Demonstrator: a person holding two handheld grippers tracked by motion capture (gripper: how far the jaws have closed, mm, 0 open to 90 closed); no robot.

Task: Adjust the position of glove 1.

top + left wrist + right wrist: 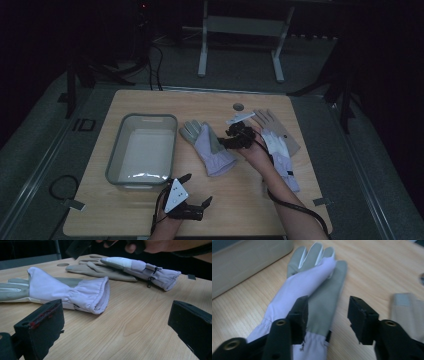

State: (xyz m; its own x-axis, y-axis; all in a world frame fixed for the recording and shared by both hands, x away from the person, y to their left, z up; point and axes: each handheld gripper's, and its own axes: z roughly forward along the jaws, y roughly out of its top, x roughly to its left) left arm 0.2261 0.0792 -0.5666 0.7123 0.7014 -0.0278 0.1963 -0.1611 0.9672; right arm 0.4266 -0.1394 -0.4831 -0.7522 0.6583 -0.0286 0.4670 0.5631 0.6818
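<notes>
A: Where is the right gripper (226, 138)?

B: In the high view it is over the middle of the wooden table (150, 220), at the right edge of the lilac-and-grey glove (209, 146); in the right gripper view the two black jaws stand half apart, one jaw over the lilac side, the other jaw over bare wood beside the grey palm; the grey palm is between them; I cannot see the pads (300, 315) pressing on the cloth, so nothing is held.

A: And how does this glove lie?

B: Flat on the table, fingers pointing away from the person, cuff toward the near edge; it is just right of the grey bin (142, 150); glove and bin are close but apart.

A: The left gripper (196, 190)?

B: It is near the front edge of the table, just in front of the bin; its jaws are wide, with only wood between them in the left gripper view.

A: Other things?

B: A beige glove (277, 127) and a second lilac glove (285, 162) lie at the right; the lilac one lies partly on the beige one; the person's right forearm crosses above them.
</notes>
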